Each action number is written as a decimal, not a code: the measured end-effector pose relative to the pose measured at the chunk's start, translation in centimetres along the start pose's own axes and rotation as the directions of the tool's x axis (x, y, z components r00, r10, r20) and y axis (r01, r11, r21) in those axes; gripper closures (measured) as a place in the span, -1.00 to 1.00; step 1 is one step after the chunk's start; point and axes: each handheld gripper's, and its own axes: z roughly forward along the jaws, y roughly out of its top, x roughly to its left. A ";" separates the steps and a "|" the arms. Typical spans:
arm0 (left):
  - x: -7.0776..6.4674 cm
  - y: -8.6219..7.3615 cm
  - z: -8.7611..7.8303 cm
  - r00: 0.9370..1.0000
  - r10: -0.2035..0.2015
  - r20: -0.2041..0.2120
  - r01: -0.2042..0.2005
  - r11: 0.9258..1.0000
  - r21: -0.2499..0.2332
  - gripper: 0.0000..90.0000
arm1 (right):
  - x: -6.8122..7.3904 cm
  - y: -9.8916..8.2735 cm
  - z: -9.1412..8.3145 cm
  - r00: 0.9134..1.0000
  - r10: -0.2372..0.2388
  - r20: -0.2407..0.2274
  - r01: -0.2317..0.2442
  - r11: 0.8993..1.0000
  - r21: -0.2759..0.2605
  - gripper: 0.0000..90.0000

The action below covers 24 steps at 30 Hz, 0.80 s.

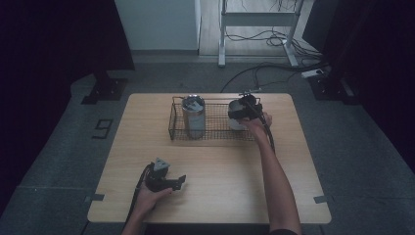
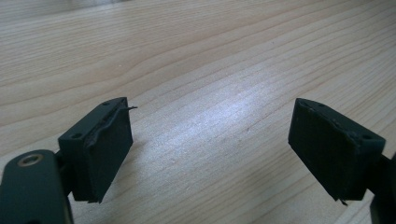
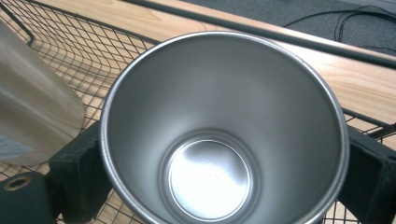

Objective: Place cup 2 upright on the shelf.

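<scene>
Right end of the basket point(image 1: 215, 131): you are holding the cup point(image 3: 224, 116) in the right gripper point(image 1: 246, 110), its jaws pressing on opposite sides of the wall just below the rim. The cup is standing upright, mouth up, its long axis vertical, over the mesh floor and apart from the tumbler point(image 1: 194, 117) at the basket's left end. Judged from this, the coming move is running straight down that axis. The left gripper point(image 1: 180, 181) is resting well away on the near bench point(image 1: 220, 171), jaws apart, gripping nothing.
</scene>
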 end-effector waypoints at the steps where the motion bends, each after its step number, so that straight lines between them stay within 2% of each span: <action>1: 0.0 0.0 0.0 1.000 -0.001 0.000 0.001 1.000 0.000 -0.69 | 0.0 0.0 0.1 1.000 0.001 0.001 -0.001 1.000 0.004 -0.85; 8: -0.1 0.0 0.1 1.000 0.000 -0.001 0.000 1.000 0.003 -0.69 | 0.0 -0.2 0.7 1.000 -0.008 0.003 0.008 1.000 0.021 -0.85; 17: 0.0 -0.1 0.3 1.000 0.000 -0.001 0.000 1.000 0.007 -0.68 | -0.2 -0.5 1.2 1.000 0.016 0.023 -0.017 0.999 0.043 -0.85; 20: -0.1 0.0 0.3 1.000 0.003 0.001 -0.003 1.000 0.009 -0.68 | 0.0 -0.6 1.2 1.000 -0.011 0.025 0.010 0.998 0.065 -0.86; 24: -0.3 -0.1 0.4 1.000 0.004 0.001 -0.004 1.000 0.010 -0.68 | 0.4 -0.7 1.0 0.999 -0.023 0.032 0.021 0.997 0.078 -0.86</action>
